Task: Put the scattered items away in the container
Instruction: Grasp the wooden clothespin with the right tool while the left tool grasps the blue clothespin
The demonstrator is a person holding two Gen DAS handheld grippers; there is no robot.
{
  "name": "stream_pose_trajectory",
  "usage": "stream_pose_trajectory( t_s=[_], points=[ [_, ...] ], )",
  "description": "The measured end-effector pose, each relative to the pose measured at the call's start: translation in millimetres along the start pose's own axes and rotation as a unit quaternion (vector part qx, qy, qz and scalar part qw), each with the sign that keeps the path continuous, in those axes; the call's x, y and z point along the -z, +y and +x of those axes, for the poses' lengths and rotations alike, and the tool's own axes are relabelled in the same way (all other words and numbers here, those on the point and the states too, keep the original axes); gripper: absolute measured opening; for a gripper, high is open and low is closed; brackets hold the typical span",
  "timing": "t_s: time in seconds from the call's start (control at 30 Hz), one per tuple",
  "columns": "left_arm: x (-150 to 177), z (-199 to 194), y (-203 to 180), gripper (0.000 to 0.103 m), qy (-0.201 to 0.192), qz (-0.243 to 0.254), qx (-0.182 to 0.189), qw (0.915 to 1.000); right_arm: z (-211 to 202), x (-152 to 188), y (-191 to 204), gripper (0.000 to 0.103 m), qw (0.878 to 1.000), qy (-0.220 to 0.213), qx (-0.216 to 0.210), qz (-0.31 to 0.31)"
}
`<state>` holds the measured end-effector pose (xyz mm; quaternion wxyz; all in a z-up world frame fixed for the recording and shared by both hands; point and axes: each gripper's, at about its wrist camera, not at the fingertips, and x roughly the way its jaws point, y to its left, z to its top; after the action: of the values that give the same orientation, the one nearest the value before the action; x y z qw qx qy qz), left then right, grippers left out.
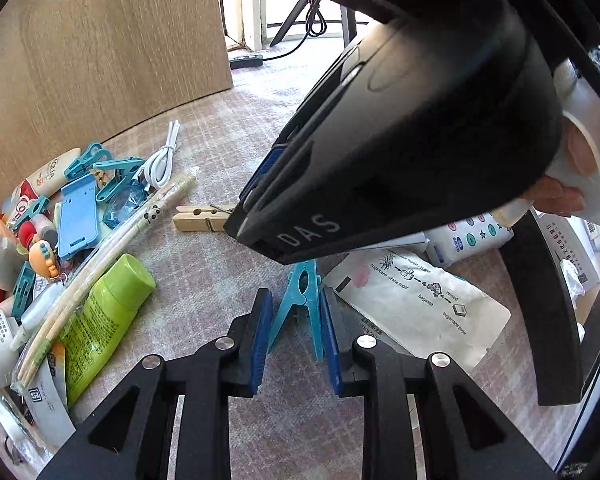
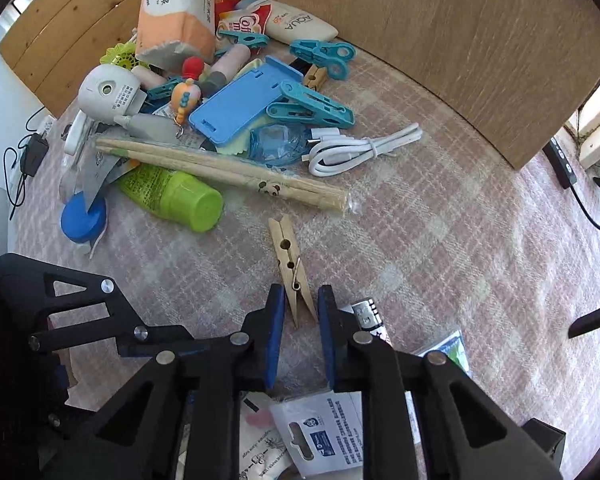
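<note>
A blue plastic clothes peg lies on the pink checked cloth, its spread legs between the blue pads of my left gripper, which is shut on it. A wooden clothes peg lies in front of my right gripper, whose pads are closed on its near end. In the left wrist view the right gripper's black body fills the upper right and covers one end of the wooden peg. A pile of small items sits further back: a green tube, chopsticks, a white cable.
A wooden panel stands behind the pile. Paper packets lie to the right of the blue peg. A hand holds the right gripper. The left gripper's black linkage shows at the lower left of the right wrist view.
</note>
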<state>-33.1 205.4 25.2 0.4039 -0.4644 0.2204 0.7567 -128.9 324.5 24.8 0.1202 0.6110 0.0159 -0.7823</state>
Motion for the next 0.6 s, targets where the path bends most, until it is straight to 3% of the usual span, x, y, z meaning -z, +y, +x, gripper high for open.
stream_pose_trajectory(
  t_s=[0.4, 0.6],
  points=[
    [14, -27, 3, 0.022, -0.023, -0.055, -0.027, 0.9979, -32, -4, -21, 0.013, 0.997, -0.043, -0.025, 0.061],
    [20, -58, 10, 0.022, -0.044, -0.087, -0.038, 0.9946, -72, 23, -13, 0.013, 0.991, -0.081, -0.035, 0.098]
  ],
)
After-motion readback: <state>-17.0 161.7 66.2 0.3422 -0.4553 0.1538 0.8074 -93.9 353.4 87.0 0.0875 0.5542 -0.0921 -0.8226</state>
